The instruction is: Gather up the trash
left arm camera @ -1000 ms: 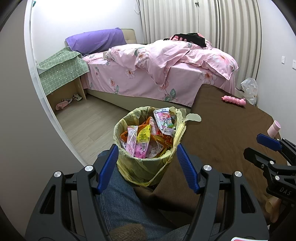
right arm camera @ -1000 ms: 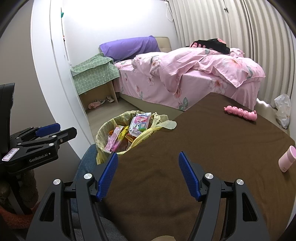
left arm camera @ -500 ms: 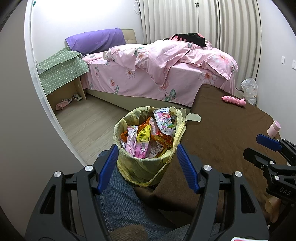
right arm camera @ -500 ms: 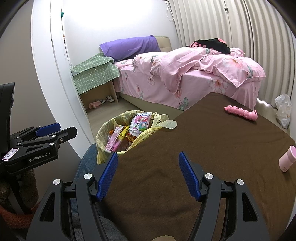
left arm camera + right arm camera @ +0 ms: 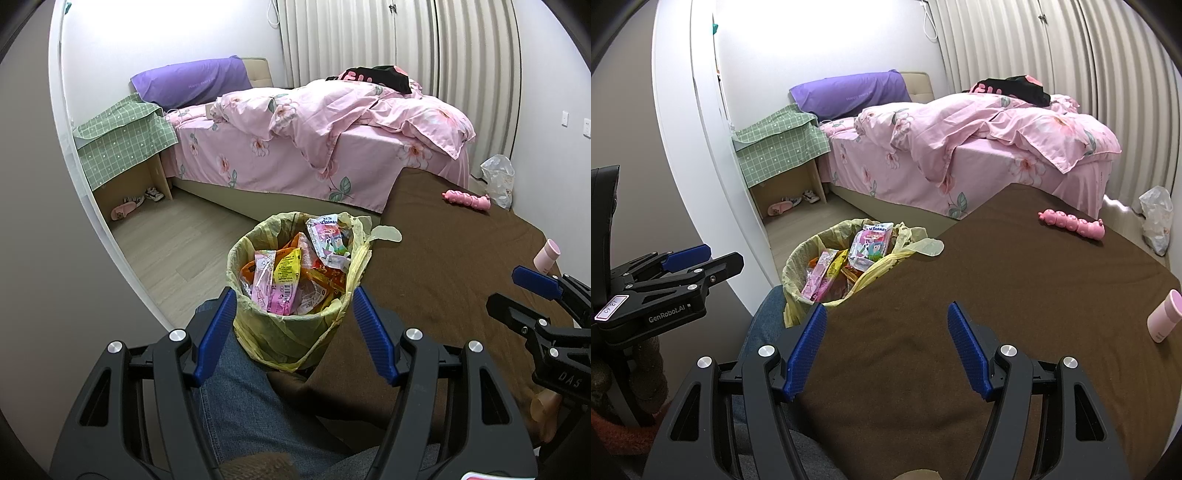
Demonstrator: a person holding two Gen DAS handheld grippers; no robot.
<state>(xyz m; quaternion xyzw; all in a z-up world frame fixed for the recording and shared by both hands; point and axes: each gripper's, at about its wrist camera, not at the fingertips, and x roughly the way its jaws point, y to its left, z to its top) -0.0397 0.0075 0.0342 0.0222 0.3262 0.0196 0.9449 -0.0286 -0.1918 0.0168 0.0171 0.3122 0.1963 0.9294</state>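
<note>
Writing: "GenRobot.AI" on the left gripper [image 5: 701,258] body; "Kleenex" pack topping the trash bin [image 5: 295,295], centre frame, against the brown surface [image 5: 997,295] edge. Left fingers [image 5: 218,332] spread wide, holding nothing, framing the bin. Right gripper [image 5: 886,345] released, empty, over bare surface. Pink toy [image 5: 1071,223] and pink cup [image 5: 1165,315] well apart, right.

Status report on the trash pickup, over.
Left gripper open, empty; right gripper open, empty. Trash bin full of wrappers beside the brown table. Nothing blocking.
</note>
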